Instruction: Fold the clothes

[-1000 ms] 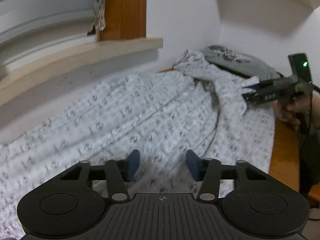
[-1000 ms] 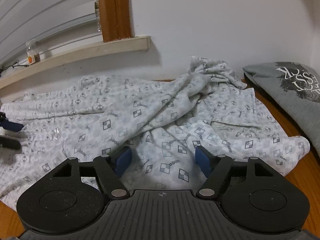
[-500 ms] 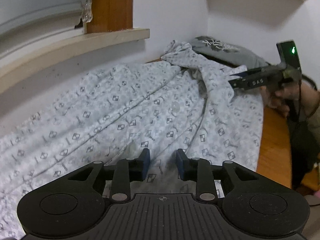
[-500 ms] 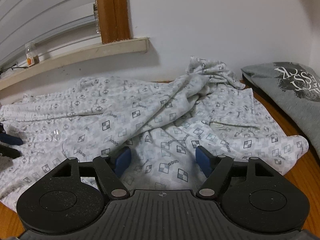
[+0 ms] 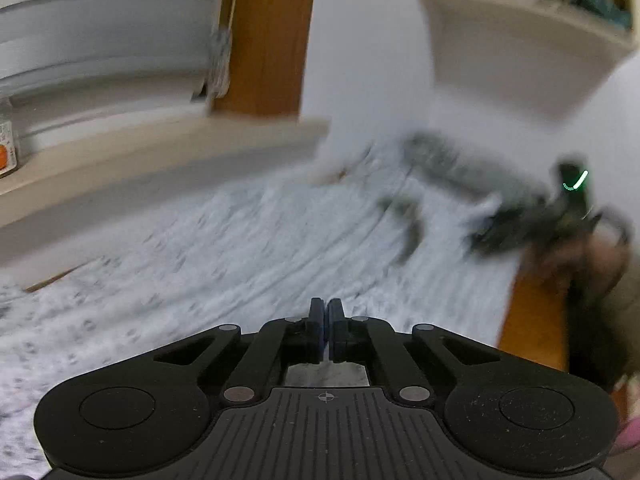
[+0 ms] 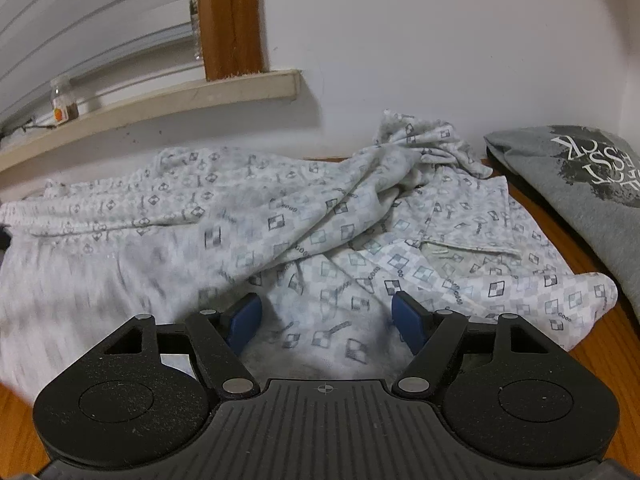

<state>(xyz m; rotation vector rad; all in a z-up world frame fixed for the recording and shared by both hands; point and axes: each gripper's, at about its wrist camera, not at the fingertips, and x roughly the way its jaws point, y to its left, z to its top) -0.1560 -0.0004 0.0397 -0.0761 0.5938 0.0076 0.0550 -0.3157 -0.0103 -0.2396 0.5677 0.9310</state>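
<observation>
A white garment (image 5: 240, 248) printed with small grey squares lies spread and rumpled over the wooden table (image 6: 624, 320). My left gripper (image 5: 326, 314) is shut, its blue pads pressed together on a pinch of this garment at its near edge; the view is blurred by motion. In the right wrist view the garment (image 6: 320, 216) shows a gathered waistband at far left and a bunched heap at the back. My right gripper (image 6: 326, 316) hovers open over the cloth, with fabric below its blue fingers and no grip on it. A hand holds that right gripper (image 5: 520, 228) at the garment's right edge.
A folded grey T-shirt (image 6: 580, 184) with a dark print lies at the table's back right. A window sill (image 6: 160, 100) with a small bottle (image 6: 62, 98) runs along the wall behind. A shelf (image 5: 520, 60) juts out above the right corner.
My left gripper's jaws closed from half open to shut on the garment and moved. The left part of the cloth has shifted and is blurred. The right gripper stayed where it was.
</observation>
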